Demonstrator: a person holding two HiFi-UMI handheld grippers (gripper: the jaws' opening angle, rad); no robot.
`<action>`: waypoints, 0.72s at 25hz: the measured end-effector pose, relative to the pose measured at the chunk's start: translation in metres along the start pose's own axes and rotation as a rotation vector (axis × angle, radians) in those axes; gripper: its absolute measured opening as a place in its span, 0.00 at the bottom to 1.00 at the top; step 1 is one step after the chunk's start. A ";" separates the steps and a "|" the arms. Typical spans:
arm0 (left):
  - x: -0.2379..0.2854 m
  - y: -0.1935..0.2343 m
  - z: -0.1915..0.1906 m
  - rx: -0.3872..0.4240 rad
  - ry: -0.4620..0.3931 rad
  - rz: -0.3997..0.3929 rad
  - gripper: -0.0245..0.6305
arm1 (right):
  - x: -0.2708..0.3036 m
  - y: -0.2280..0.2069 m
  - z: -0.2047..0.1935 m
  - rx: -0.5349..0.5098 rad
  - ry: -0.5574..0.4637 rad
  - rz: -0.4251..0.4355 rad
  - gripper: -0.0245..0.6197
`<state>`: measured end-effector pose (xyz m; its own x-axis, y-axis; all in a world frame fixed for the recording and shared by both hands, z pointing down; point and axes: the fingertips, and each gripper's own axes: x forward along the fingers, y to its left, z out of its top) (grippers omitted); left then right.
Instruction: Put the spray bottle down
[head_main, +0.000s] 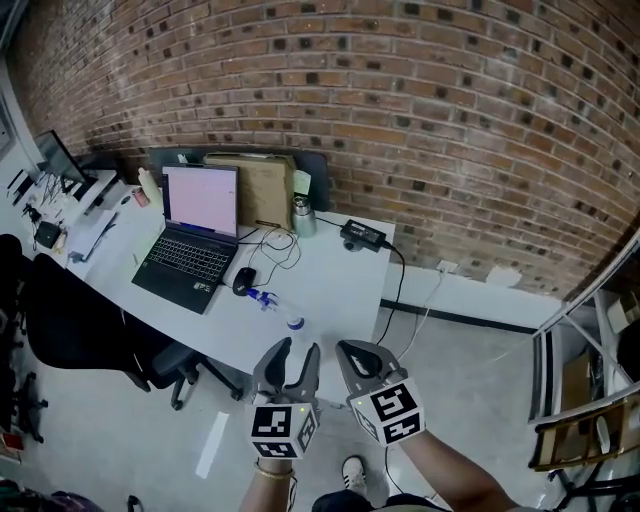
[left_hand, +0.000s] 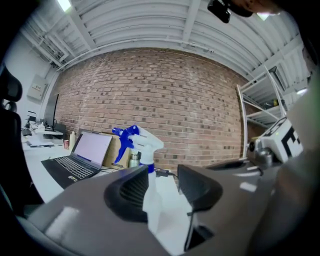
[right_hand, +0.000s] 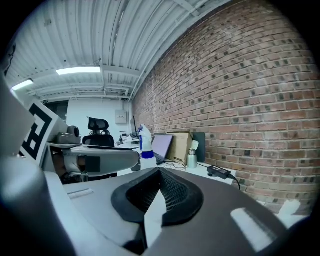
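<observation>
A clear spray bottle (head_main: 283, 310) with a blue trigger and white head stands upright on the white desk (head_main: 335, 275), near its front edge. My left gripper (head_main: 298, 346) hangs just short of that edge with its jaws wide apart. In the left gripper view the spray bottle (left_hand: 141, 147) rises beyond the gap of the left gripper (left_hand: 162, 172), and neither pad touches it. My right gripper (head_main: 347, 347) is beside the left one, off the desk's corner, and holds nothing. In the right gripper view the right gripper (right_hand: 160, 172) has its pads together, and the spray bottle (right_hand: 145, 145) stands far left.
On the desk are an open laptop (head_main: 195, 235), a black mouse (head_main: 243, 281), a metal flask (head_main: 303, 217), a power adapter (head_main: 362, 235) with its cable, and a cardboard box (head_main: 262, 185) against the brick wall. A black office chair (head_main: 70, 320) stands left, a metal shelf (head_main: 590, 380) right.
</observation>
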<state>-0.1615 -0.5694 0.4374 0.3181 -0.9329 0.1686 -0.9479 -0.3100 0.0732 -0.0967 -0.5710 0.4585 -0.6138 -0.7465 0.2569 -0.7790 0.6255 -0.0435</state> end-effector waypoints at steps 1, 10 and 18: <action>-0.007 -0.006 -0.003 0.006 0.010 -0.001 0.30 | -0.005 0.002 0.000 0.004 -0.003 0.001 0.04; -0.067 -0.034 -0.011 -0.052 0.020 0.101 0.05 | -0.065 0.035 -0.002 0.011 -0.044 0.036 0.04; -0.112 -0.053 -0.004 -0.135 0.001 0.101 0.05 | -0.111 0.051 -0.001 0.026 -0.060 0.060 0.04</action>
<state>-0.1469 -0.4478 0.4191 0.2213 -0.9580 0.1826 -0.9644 -0.1871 0.1870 -0.0682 -0.4558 0.4284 -0.6654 -0.7206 0.1949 -0.7432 0.6640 -0.0823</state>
